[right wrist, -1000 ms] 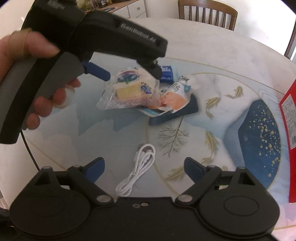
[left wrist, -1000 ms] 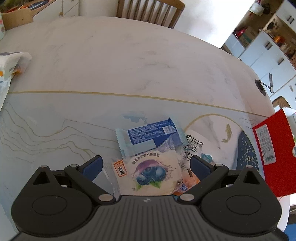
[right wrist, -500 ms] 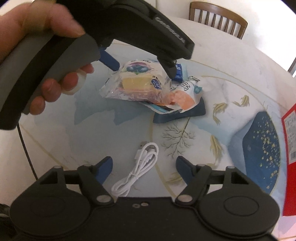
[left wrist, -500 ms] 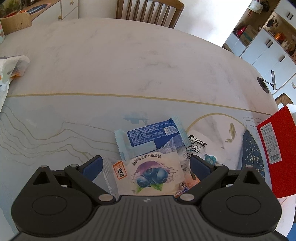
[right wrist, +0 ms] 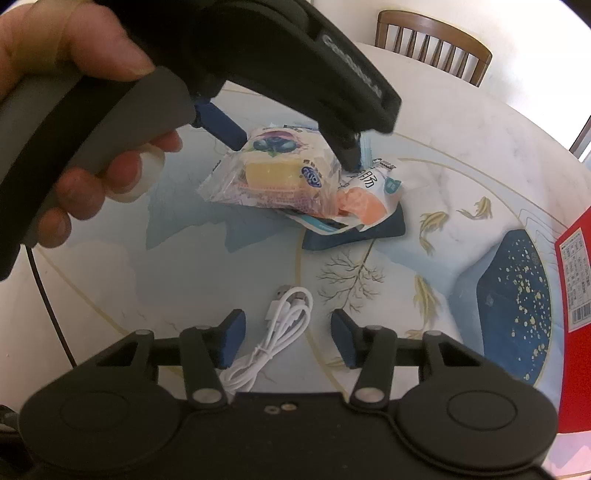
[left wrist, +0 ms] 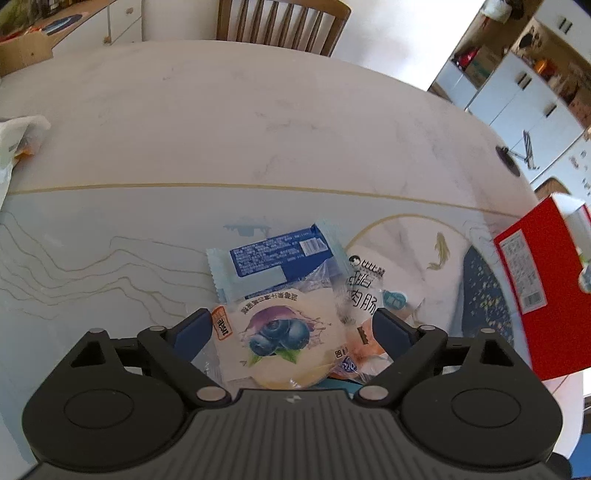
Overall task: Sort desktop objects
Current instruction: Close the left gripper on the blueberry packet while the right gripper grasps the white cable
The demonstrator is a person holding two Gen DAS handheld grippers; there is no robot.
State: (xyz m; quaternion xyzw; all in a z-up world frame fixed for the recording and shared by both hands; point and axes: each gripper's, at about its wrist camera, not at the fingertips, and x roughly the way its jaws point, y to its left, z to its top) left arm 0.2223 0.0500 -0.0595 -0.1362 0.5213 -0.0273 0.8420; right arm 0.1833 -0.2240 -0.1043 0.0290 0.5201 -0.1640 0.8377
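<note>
A blueberry cake packet [left wrist: 277, 336] lies on top of a small pile, between the fingers of my left gripper [left wrist: 291, 330]. Its jaws are closing and the pads stand at the packet's crinkled edges without squeezing it. In the right wrist view the left gripper [right wrist: 291, 151] straddles the same cake packet [right wrist: 280, 166], held by a person's hand [right wrist: 74, 74]. My right gripper [right wrist: 288, 341] hangs over a coiled white USB cable [right wrist: 284, 321]. Its jaws are closing with the cable between them, pads clear of it.
Under the cake lie a blue wafer packet [left wrist: 273, 258], a white and orange sausage packet [right wrist: 369, 192] and a dark blue pad [right wrist: 373, 232]. A red box [left wrist: 535, 288] stands at the right edge. A wooden chair [left wrist: 280, 22] is behind the round table [left wrist: 258, 110].
The right gripper's jaws have narrowed a lot around the cable. The left gripper's jaws have narrowed a little around the cake packet. Neither hand has shifted much.
</note>
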